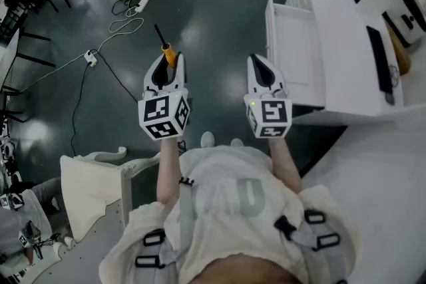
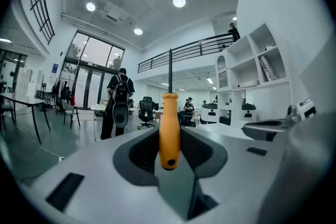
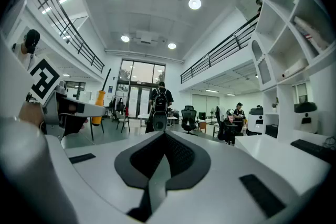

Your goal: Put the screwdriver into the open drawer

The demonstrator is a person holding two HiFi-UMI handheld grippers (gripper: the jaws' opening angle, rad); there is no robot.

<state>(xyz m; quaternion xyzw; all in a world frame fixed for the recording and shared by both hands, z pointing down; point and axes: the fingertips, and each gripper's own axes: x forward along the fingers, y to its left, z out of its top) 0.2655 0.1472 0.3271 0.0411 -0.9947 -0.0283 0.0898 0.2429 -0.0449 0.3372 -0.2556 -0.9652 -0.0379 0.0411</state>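
Presumably for carrying, the left tongs (image 1: 166, 66) pinch the orange-handled, black-shafted screwdriver (image 2: 169, 128) by its handle, while the empty right tongs (image 3: 165, 139) sit closed near the open white drawer (image 1: 296, 53) at 2 o'clock.

Floor (image 1: 213, 16) ahead open; drawer (image 1: 296, 56) at right, top unobstructed; chair (image 1: 90, 183) low left.

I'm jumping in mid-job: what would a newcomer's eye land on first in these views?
The orange-handled screwdriver stands out first, clamped in the left gripper, with its dark shaft pointing ahead over the floor. To the right, the white drawer is pulled open and the part in view looks bare. The right gripper is beside it with fingers together, holding nothing.
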